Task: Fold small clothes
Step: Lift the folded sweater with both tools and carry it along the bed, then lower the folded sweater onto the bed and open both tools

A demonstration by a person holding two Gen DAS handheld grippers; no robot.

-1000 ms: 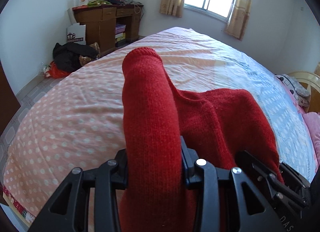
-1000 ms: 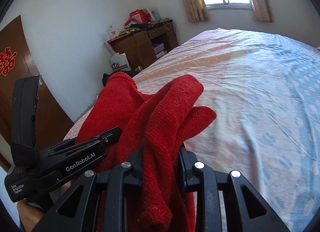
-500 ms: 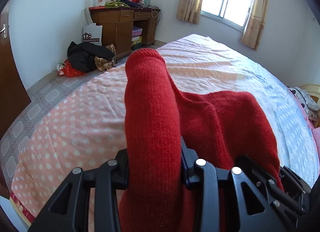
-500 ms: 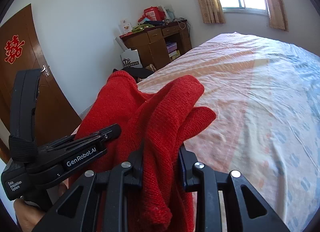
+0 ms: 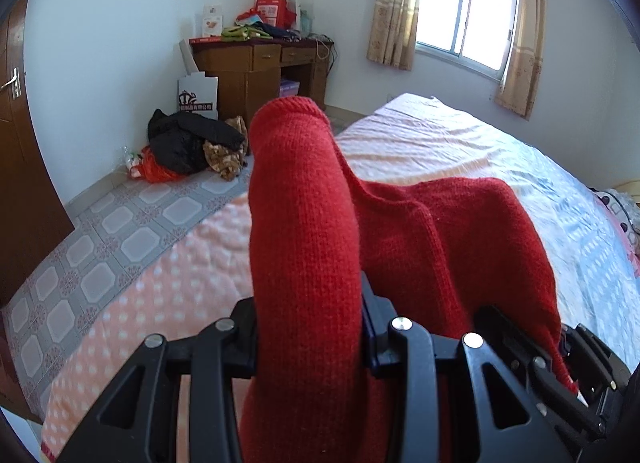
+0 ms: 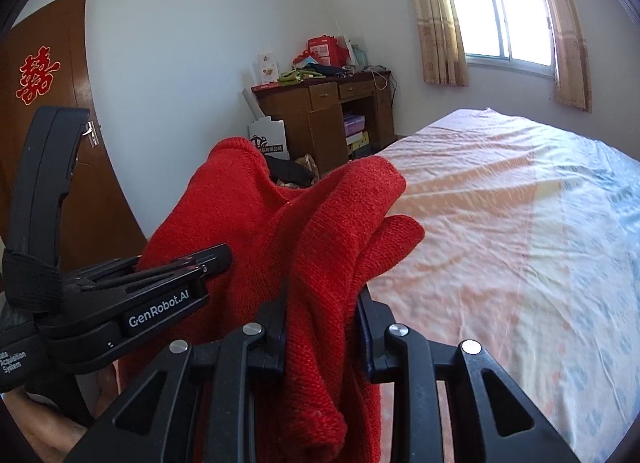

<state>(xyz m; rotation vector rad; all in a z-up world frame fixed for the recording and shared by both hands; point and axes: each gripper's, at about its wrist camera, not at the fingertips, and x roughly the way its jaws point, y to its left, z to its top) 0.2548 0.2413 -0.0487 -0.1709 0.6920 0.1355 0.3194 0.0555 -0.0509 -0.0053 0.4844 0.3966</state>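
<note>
A red knitted garment (image 5: pixel 432 239) hangs in the air above the bed (image 5: pixel 460 143), stretched between both grippers. My left gripper (image 5: pixel 310 327) is shut on a thick rolled part of it that stands up like a tube in the left wrist view. In the right wrist view my right gripper (image 6: pixel 322 323) is shut on a bunched fold of the same red garment (image 6: pixel 248 215). The left gripper's black body (image 6: pixel 120 303) shows at the left of that view, close beside the right one. Both sets of fingertips are hidden by the knit.
The bed (image 6: pixel 500 247) has a peach and pale blue dotted sheet. A wooden desk (image 5: pixel 256 71) with clutter stands by the far wall. A pile of dark clothes (image 5: pixel 188 143) lies on the tiled floor (image 5: pixel 120 231). A brown door (image 6: pixel 60 111) is at left.
Both grippers have moved together with the red garment toward the bed's edge. More floor, the desk and the door have come into view. The grips have not changed.
</note>
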